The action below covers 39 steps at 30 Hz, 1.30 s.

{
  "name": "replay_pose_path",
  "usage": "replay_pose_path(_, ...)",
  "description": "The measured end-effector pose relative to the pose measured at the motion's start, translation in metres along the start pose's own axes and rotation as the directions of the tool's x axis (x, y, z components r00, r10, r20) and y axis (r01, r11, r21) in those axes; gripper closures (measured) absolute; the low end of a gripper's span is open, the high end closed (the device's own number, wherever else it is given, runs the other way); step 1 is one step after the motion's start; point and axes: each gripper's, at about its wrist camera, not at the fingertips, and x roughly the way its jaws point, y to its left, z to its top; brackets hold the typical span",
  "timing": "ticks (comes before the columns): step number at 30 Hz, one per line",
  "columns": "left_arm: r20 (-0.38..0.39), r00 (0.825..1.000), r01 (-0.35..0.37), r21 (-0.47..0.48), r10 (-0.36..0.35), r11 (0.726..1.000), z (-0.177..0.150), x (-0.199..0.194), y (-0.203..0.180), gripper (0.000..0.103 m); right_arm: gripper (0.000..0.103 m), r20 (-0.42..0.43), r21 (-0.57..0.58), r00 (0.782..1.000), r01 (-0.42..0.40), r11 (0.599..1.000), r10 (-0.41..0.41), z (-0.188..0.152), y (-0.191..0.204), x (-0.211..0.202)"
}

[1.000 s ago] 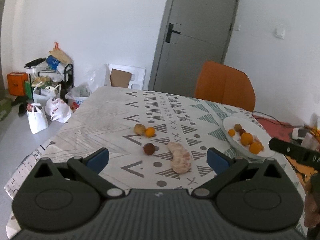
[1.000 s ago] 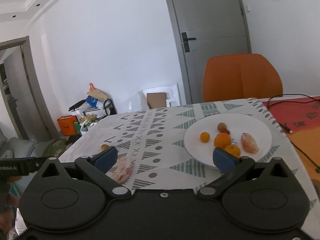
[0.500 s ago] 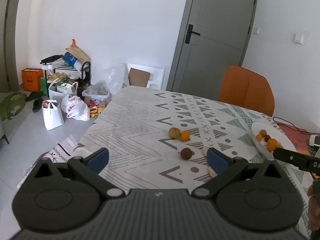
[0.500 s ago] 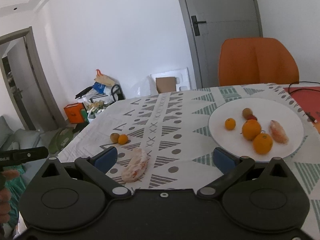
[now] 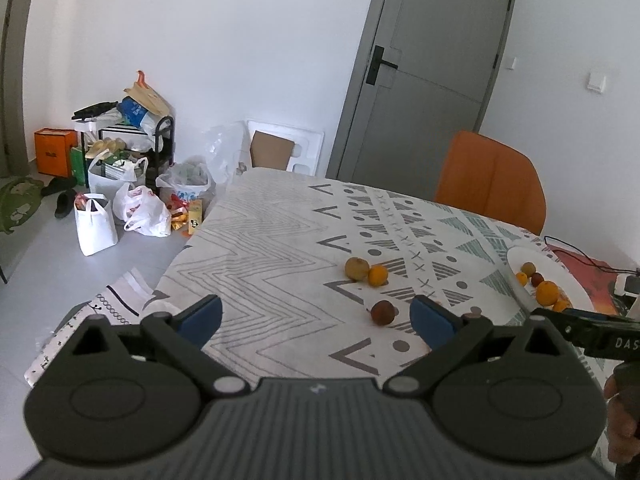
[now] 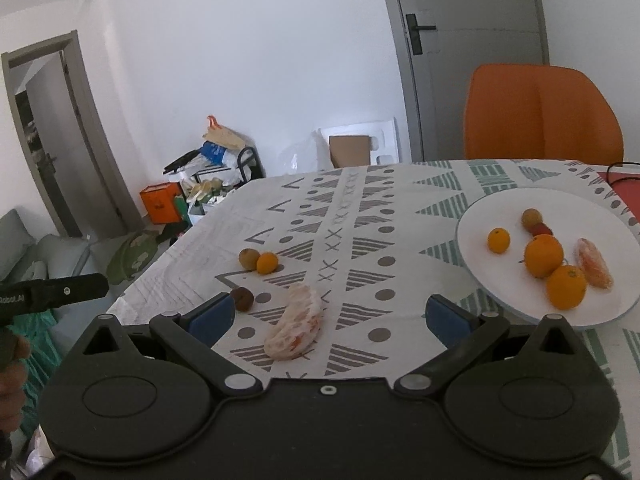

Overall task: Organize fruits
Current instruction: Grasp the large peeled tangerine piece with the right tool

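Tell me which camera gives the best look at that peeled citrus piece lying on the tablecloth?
The right wrist view: the peeled citrus piece lies whole and unobstructed between the open right gripper fingers. In the left wrist view it is almost entirely hidden behind the left gripper finger.

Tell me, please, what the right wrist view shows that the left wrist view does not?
Only the right wrist view shows the peeled segment on the tablecloth and another on the plate. Only the left wrist view shows the white shopping bags on the floor. Both show the brown fruit touching a small orange, the dark fruit, and the orange chair.
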Motion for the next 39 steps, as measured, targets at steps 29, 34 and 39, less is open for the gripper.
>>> replay_pose_path(29, -0.063, 0.998, -0.034, -0.056, 0.031, 0.998, -0.004, 0.055, 0.023, 0.013, 0.03, -0.176, -0.045, 0.984, -0.038, 0.998, 0.029, -0.006, 0.02, 0.088)
replay_pose_path(34, -0.071, 0.997, -0.041, -0.057, 0.037, 0.998, -0.004, 0.058, 0.027, 0.013, 0.055, -0.154, -0.093, 0.988, -0.031, 0.995, 0.016, -0.011, 0.031, 0.095)
replay_pose_path(39, -0.076, 0.996, -0.045, -0.047, 0.042, 0.998, -0.003, 0.059, 0.021, 0.013, 0.072, -0.151, -0.091, 0.987, -0.068, 0.993, 0.054, -0.009, 0.031, 0.097)
